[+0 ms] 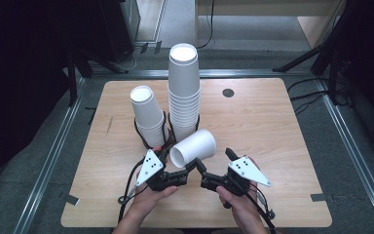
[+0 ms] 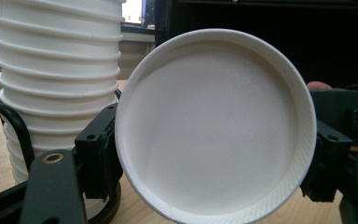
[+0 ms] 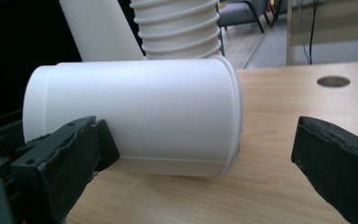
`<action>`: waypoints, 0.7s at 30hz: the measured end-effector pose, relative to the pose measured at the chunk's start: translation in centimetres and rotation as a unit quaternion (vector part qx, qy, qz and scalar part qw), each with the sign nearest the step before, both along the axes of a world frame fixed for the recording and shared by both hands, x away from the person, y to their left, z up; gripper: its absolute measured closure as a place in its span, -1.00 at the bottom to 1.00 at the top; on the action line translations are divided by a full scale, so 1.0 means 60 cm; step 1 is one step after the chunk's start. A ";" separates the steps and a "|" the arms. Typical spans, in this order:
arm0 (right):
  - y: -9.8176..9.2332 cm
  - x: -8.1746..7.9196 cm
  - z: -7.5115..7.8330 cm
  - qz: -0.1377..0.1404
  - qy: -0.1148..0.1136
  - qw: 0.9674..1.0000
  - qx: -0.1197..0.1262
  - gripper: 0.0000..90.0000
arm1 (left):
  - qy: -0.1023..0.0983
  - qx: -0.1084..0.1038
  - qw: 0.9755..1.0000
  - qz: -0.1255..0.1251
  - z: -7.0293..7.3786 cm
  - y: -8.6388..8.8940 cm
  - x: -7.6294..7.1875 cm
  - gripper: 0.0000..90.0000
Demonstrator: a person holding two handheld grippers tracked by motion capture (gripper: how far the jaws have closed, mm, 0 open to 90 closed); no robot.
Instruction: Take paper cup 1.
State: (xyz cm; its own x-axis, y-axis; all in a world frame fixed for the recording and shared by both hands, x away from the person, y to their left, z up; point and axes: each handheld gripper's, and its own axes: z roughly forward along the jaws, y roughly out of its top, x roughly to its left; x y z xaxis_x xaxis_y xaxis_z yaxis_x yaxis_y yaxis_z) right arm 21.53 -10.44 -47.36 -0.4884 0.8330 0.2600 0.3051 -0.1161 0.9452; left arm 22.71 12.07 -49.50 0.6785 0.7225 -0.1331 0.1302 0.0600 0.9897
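White paper cup [image 1: 195,147] lies sideways, pinched by left hand-held gripper [image 1: 191,168]; right hand-held gripper [image 1: 215,160] spread.

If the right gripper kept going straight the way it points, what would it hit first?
Probably the side wall of the single paper cup, lying sideways just ahead of the right gripper in the left gripper; the cup's rim end sits between the open jaws.

- Two stacks of white paper cups stand on the table: a tall stack [image 1: 183,92] and a short stack [image 1: 148,117].
- One single cup [image 1: 194,147] lies on its side, away from the stacks.
- Two grippers: the left gripper [image 1: 191,168] and the right gripper [image 1: 214,160].
- Two hands hold them, one each.
- One wooden table [image 1: 268,126].
- One small dark round spot [image 1: 228,92] on the tabletop.
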 end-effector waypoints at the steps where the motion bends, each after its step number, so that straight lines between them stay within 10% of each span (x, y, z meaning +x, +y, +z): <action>1: 0.000 0.000 0.001 -0.004 0.010 1.000 0.005 -0.96 | -0.001 -0.001 1.000 0.001 0.000 0.001 0.000 -0.49; 14: -0.003 0.003 0.014 -0.011 0.082 0.990 0.112 -1.00 | -0.013 -0.013 1.000 0.005 -0.007 -0.007 -0.002 -0.49; 21: -0.011 0.011 0.018 -0.033 0.132 0.970 0.200 -1.00 | -0.020 -0.016 1.000 0.006 -0.007 -0.008 -0.004 -0.49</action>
